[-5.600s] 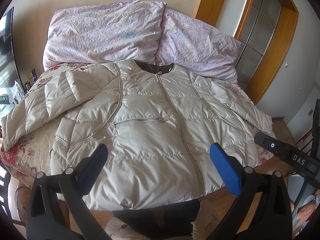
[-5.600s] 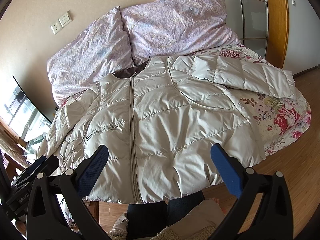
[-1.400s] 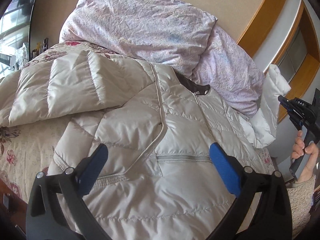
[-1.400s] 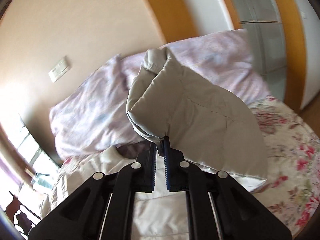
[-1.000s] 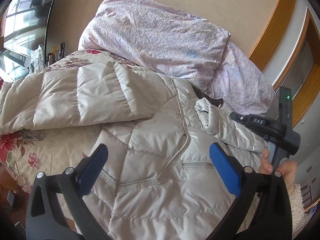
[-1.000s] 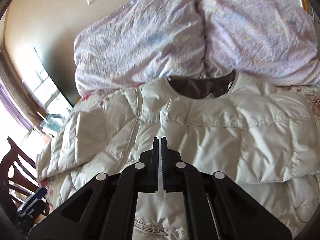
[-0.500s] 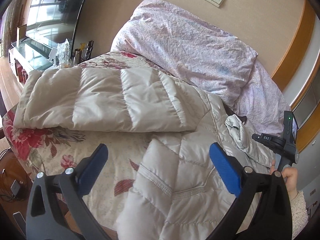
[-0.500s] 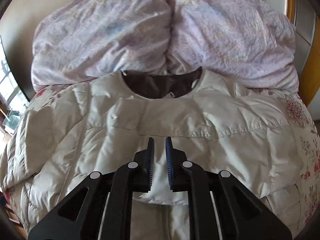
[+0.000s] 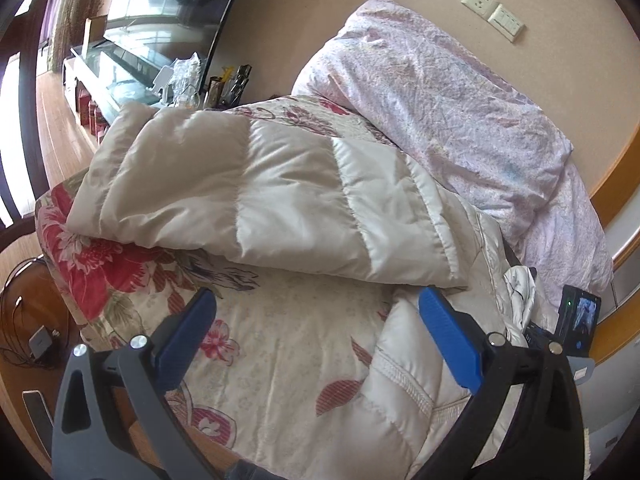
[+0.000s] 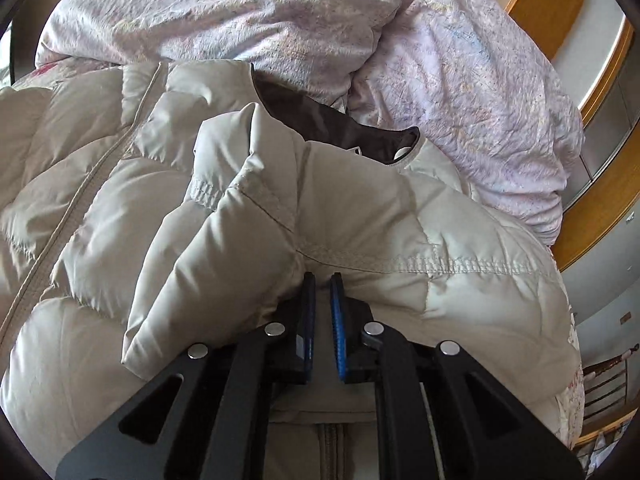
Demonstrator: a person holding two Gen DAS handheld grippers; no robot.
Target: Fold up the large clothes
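Note:
A beige puffer jacket (image 10: 92,200) lies front up on a floral bedspread (image 9: 280,344), collar toward the pillows. Its one sleeve (image 10: 360,220) is folded across the chest just below the brown collar lining (image 10: 320,120). My right gripper (image 10: 322,280) is nearly shut, its tips against the near edge of that sleeve; I see no fabric clamped between the pads. The other sleeve (image 9: 260,200) stretches out sideways over the bedspread. My left gripper (image 9: 316,294) is wide open just in front of that sleeve, near the jacket's side hem (image 9: 404,376), holding nothing.
Two lilac pillows (image 9: 440,100) lean on the wall behind the jacket. A low glass cabinet (image 9: 116,68) with small items stands beyond the bed's left edge. Cables and an adapter (image 9: 40,344) lie on the wood floor. A wooden door frame (image 10: 600,196) is at right.
The right gripper carried the sleeve over, laid it across the chest and sank close to it. The left gripper swung left and down toward the outstretched sleeve, still open.

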